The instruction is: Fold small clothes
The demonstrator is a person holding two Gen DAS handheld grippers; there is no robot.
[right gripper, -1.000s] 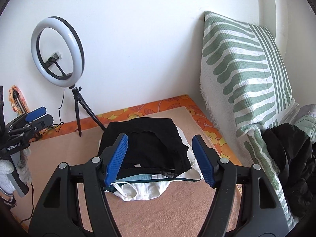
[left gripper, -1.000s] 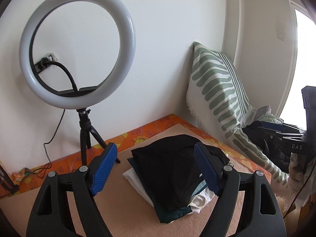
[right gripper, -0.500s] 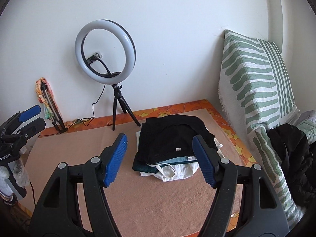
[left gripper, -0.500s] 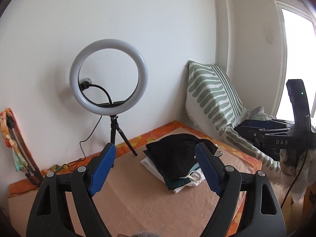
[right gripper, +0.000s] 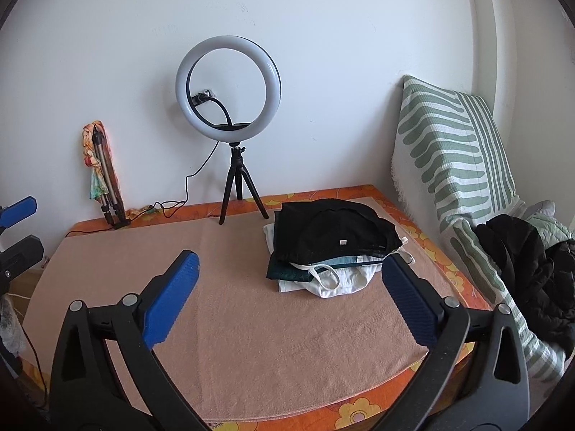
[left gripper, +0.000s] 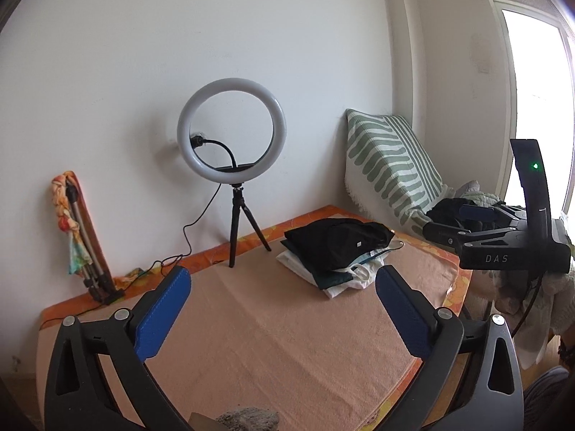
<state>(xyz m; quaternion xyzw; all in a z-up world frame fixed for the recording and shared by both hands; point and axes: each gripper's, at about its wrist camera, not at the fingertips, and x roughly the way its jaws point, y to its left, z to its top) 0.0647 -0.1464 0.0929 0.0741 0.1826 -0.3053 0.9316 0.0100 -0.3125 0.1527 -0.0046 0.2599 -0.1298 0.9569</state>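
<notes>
— Right wrist view first: where are the clothes?

— A folded pile of clothes [right gripper: 332, 251] lies on the peach towel [right gripper: 230, 309] at about 1 o'clock from the right claw [right gripper: 289, 296]. A black garment [right gripper: 334, 233] is on top, with a dark teal piece and a white one showing under its near edge.

— And from the left wrist?

— The same pile of clothes [left gripper: 336, 253] sits at about 1 o'clock from the left claw [left gripper: 282, 318], toward the far right corner of the towel [left gripper: 273, 341].

— What are the claws doing?

— Both are spread wide with nothing between the blue pads. Each hangs over bare towel, well short of the pile. The right claw also shows from the side at 3 o'clock in the left view [left gripper: 445, 224].

— What lies around the pile?

— The towel covers an orange flowered sheet [right gripper: 359, 192] whose border shows along the edges. At 12 o'clock a ring light [right gripper: 228, 100] on a small black tripod stands against the white wall [right gripper: 323, 54], its cable trailing left. At 10 o'clock a folded tripod [right gripper: 106, 179] wrapped in patterned cloth leans on the wall. At 2 o'clock a green-and-white striped cushion [right gripper: 456, 143] leans in the corner, and a heap of dark clothing [right gripper: 528, 273] lies in front of it at 3 o'clock.
</notes>
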